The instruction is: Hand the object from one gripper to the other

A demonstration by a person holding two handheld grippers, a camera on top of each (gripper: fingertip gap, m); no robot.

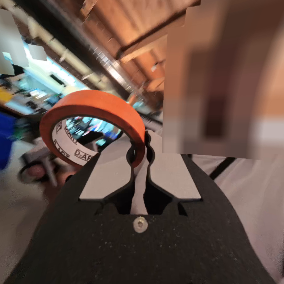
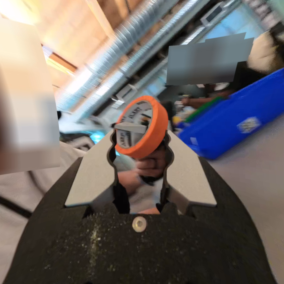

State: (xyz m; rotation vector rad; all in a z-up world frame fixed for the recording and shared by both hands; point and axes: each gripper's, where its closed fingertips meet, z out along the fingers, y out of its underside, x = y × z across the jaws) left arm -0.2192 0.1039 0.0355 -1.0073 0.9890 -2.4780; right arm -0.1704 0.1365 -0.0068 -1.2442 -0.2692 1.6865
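Orange tape roll (image 1: 92,121): held off the worktop, its band pinched between the narrowed fingers of the left gripper (image 1: 140,147). Right gripper (image 2: 138,138): fingers wide, roll just ahead. Step: approach. Next, probably: close on free rim.

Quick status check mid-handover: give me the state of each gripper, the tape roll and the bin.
left gripper: shut on the orange tape roll's wall, one finger inside the ring.
right gripper: open, jaws apart around the roll, not clamping it.
orange tape roll: held in the air, tilted.
blue bin: blurred, contents unclear.
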